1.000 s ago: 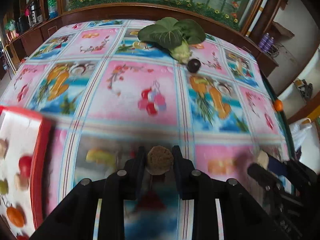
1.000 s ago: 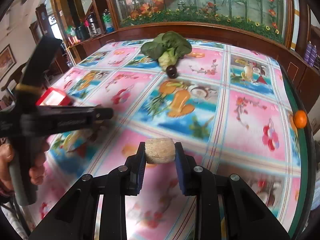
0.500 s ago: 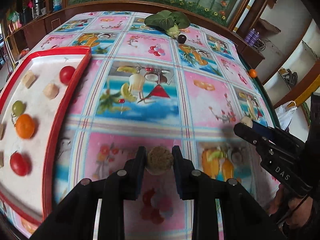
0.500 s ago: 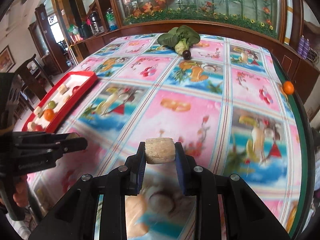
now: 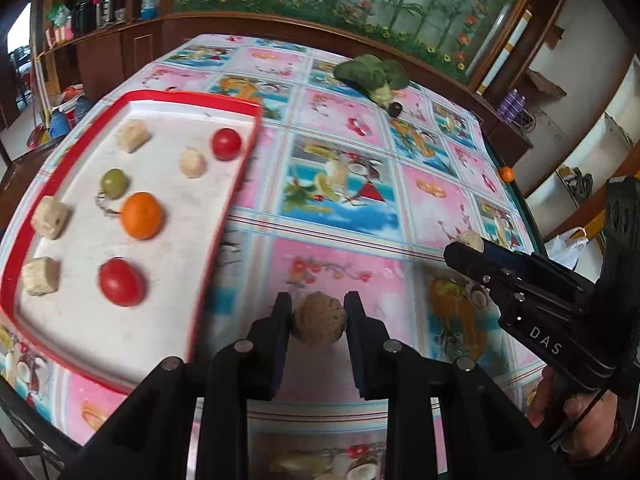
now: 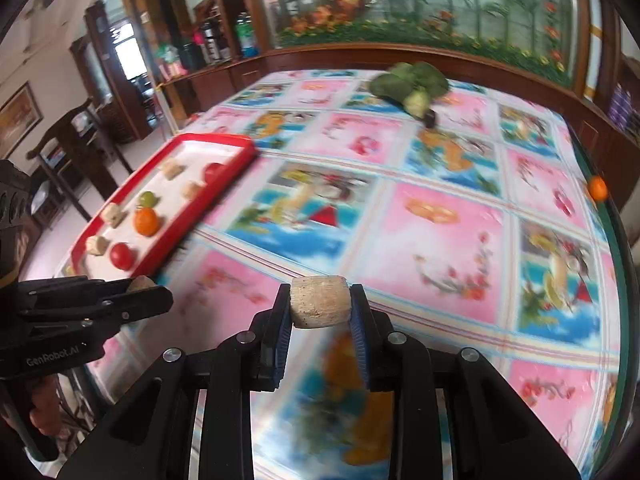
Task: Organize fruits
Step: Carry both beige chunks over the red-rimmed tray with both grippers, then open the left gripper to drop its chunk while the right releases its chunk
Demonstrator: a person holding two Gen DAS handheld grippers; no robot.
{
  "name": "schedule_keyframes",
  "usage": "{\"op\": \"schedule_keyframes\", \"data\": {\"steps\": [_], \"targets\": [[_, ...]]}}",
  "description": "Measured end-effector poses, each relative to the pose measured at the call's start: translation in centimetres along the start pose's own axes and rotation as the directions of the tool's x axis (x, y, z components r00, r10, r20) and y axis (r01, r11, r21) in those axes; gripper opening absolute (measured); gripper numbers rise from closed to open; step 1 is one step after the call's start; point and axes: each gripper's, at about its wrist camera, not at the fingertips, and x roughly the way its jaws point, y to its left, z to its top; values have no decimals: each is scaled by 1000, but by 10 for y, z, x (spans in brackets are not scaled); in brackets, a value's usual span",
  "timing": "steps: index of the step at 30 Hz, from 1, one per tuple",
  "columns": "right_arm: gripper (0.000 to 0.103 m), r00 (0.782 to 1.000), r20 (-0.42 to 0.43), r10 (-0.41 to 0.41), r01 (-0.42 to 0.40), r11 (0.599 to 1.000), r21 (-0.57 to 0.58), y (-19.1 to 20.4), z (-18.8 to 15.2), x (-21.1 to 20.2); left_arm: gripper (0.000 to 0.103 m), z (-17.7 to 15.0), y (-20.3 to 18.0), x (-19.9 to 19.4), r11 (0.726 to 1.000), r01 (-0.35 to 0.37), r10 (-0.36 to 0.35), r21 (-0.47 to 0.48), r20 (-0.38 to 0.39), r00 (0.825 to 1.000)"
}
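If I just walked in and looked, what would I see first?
First, two black grippers, each pinching a tan chunk: the left gripper holds a roundish one near the red tray, and the right gripper holds a barrel-shaped one above the bright fruit-print tablecloth. Next, the tray on the table's left, dotted with two red tomatoes, an orange, a green fruit and more tan chunks.
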Motion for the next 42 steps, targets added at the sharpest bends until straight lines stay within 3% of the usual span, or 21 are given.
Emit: {"op": "schedule_keyframes", "data": {"steps": [9,19,42], "targets": [[27,995,-4,95,-95,992,-86,68,27,20,29,4,74,-32,990,-95,100,-102,52,994],[27,985,-32,168,-171,971,-165,131,49,51,29,13,146,-39,961,-213,226,-176,55,973],[27,985,-141,102,-128,974,-189,159,74,142,29,38,170,20,960,-215,214,-178,-27,977]]}}
